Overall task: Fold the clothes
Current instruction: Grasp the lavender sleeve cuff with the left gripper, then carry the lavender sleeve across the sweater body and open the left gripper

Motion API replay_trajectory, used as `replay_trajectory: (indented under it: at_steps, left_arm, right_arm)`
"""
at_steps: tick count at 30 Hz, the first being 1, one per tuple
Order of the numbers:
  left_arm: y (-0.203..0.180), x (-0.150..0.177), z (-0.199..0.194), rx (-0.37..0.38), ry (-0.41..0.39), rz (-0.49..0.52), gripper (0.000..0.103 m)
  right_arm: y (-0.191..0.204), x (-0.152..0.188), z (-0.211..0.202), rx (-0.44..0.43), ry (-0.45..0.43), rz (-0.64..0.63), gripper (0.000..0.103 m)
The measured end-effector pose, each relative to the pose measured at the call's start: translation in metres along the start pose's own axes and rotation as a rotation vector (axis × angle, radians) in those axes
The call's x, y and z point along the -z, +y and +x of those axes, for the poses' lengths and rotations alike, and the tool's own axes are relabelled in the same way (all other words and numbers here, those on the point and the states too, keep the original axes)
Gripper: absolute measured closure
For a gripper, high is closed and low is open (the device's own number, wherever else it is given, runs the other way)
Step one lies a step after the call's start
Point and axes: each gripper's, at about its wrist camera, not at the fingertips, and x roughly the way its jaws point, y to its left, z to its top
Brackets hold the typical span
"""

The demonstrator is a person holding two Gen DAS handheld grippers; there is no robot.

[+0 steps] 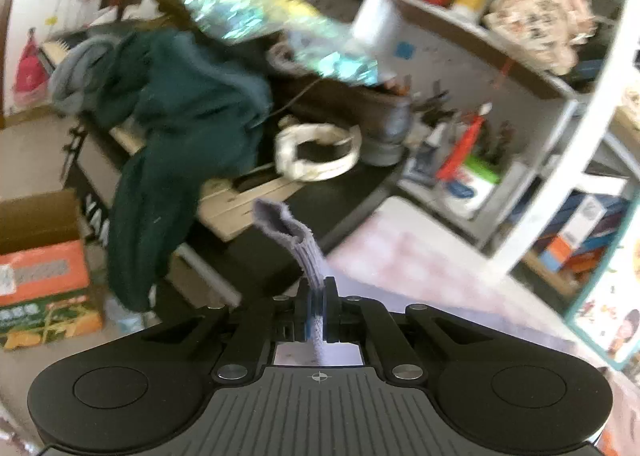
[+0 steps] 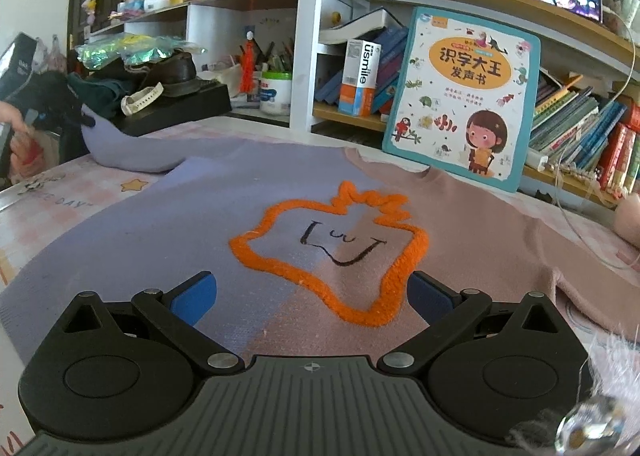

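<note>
Left wrist view: my left gripper (image 1: 319,296) pinches the sweater's (image 2: 168,240) cuff (image 1: 280,221), ready to fold the sleeve inward. My right gripper (image 2: 312,296) hovers wide, empty, above the sweater.

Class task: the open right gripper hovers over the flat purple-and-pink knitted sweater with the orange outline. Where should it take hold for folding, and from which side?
Probably the pink side edge of the purple-and-pink knitted sweater, approached low from the right. The middle lies flat, offering nothing to pinch; an edge gives a lip. The left gripper already pinches the purple cuff, so the open right gripper suits the opposite side.
</note>
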Motion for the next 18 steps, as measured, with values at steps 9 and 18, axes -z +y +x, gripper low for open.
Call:
replay_trajectory:
  at_steps: [9,18]
  left_arm:
    - [-0.077,-0.002,-0.034,0.199,-0.037,0.155,0.100]
    - [-0.177,0.015,-0.046,0.400,-0.014,0.304,0.100]
  right_arm:
    - [-0.016,0.015,-0.031,0.049,-0.001,-0.011,0.001]
    - [-0.047,0.037,-0.050,0.089,0.057,0.053,0.002]
